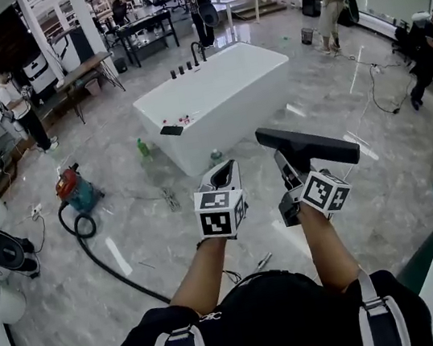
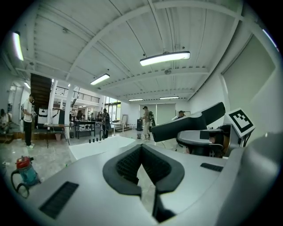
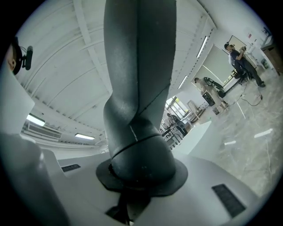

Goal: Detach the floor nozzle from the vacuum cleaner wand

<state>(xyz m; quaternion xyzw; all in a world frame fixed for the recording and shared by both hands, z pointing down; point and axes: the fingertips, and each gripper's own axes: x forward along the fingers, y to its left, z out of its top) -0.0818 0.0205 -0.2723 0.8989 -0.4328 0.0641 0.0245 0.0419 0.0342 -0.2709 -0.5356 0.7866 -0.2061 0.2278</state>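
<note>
Right claw point(image 1: 289, 166) is clamped on the neck of the floor nozzle point(image 1: 310, 145). The right gripper view shows it best: the dark round neck point(image 3: 139, 88) sits between the jaws of that claw point(image 3: 141, 176), which press on it from both sides. Left claw point(image 1: 222, 174) holds nothing, and in the left gripper view its dark pads meet at the tips point(image 2: 142, 150) with only floor behind them.

Much of the nozzle is hard to read. In the head view the neck is mostly hidden behind the right claw's body and its marker cube, so the grip itself cannot be seen there. In the right gripper view the neck fills the middle of the frame and is cut off at the top edge, so the head of the nozzle is out of sight.

The nozzle is held up in the air, just right of centre in the head view, well above the marble floor point(image 1: 311, 104). Its long flat head runs from upper left to lower right across the frame, with the neck dropping from it into the claw. In the left gripper view the head point(image 2: 185, 126) is a dark bar at the right middle, sloping up to the right.

A red and teal vacuum canister point(image 1: 75, 190) stands on the floor at the left of the head view, its black hose point(image 1: 108, 262) trailing toward the bottom.
</note>
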